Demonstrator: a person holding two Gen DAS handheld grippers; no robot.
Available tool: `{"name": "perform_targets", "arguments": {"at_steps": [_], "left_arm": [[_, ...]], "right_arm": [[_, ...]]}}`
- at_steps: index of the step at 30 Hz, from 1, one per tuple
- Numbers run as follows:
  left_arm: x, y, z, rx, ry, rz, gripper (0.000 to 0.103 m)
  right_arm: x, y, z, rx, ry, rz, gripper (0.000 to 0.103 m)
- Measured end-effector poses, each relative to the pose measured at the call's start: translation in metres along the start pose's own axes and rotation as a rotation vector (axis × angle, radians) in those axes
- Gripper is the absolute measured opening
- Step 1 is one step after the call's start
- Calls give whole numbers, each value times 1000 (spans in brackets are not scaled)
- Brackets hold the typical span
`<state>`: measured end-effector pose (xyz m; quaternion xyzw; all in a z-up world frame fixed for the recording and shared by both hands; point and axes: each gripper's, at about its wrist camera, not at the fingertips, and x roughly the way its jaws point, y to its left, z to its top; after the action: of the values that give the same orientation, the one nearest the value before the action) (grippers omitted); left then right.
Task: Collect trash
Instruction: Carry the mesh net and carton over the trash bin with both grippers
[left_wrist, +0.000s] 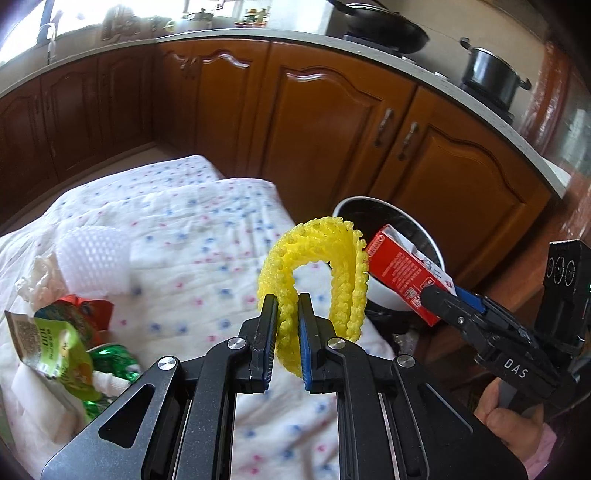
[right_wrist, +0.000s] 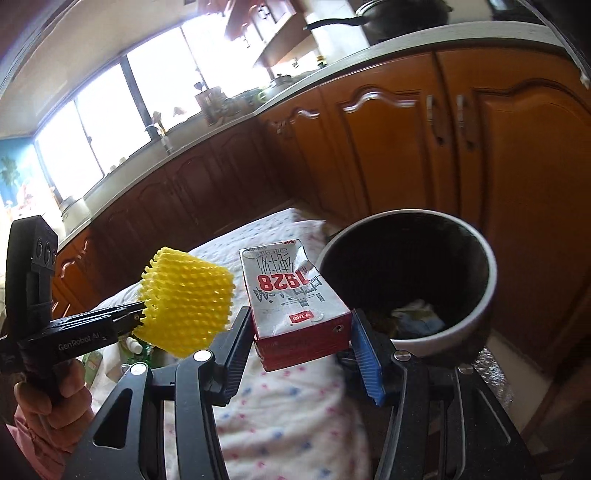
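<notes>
Both grippers carry rubbish toward the bin (right_wrist: 476, 295) standing beside the cloth-covered table (left_wrist: 207, 236). The left gripper (left_wrist: 287, 314) is clamped on a yellow foam net (left_wrist: 317, 266), held up just short of the bin's rim; the right gripper (right_wrist: 299, 343) squeezes a red-and-white milk carton (right_wrist: 291, 291) by its sides, nearer the rim, apparently ready to drop in. The carton reads "1928" and "PURE MILK"; the tools are marked "DAS" and "GenRobot AI". More wrappers (left_wrist: 62, 332) wait on the table, far from the bin.
</notes>
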<state>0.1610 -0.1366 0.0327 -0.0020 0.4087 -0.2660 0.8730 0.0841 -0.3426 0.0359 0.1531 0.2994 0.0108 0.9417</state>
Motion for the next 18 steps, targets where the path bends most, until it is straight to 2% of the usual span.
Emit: {"name": "perform_targets", "arguments": {"at_steps": [10, 18], "left_arm": [[20, -45, 10, 75, 14, -28, 10], [36, -61, 27, 104, 22, -33, 10]], "right_arm": [[-17, -36, 5, 42, -32, -76, 53], [-14, -54, 10, 59, -30, -110, 53]]}}
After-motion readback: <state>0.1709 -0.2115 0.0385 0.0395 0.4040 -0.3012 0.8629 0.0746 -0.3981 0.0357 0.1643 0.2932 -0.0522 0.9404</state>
